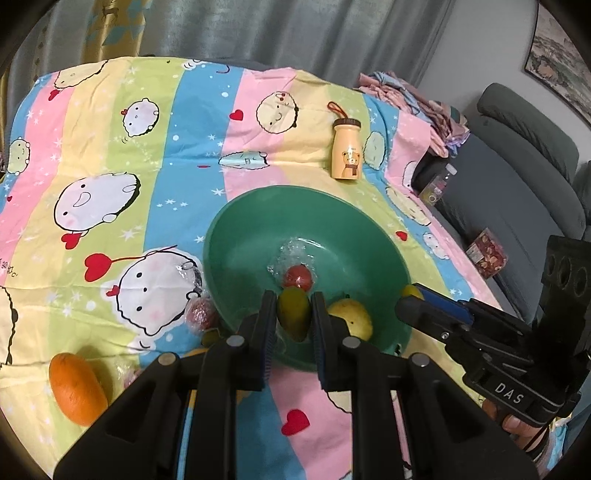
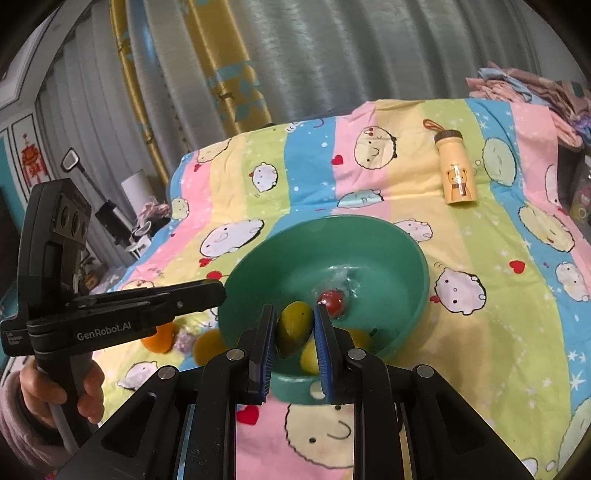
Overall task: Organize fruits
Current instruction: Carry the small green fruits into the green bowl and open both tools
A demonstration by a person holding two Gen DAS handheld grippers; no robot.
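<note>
The green bowl (image 1: 236,236) holds a plastic-wrapped red fruit (image 1: 297,277), a greenish mango (image 1: 293,314) and a yellow pear (image 1: 352,319). Both the left tool (image 1: 293,301) and the right tool (image 2: 294,314) are pressed together with nothing pinched, above the bowl's near rim. An orange (image 1: 75,387) and a wrapped red fruit (image 1: 199,314) lie outside on the cartoon-striped cloth (image 1: 155,155) over the counter, beside an upright bear bottle (image 1: 346,151). Grey curtains (image 1: 258,33) hang behind. Other yellow fruit is partly hidden.
</note>
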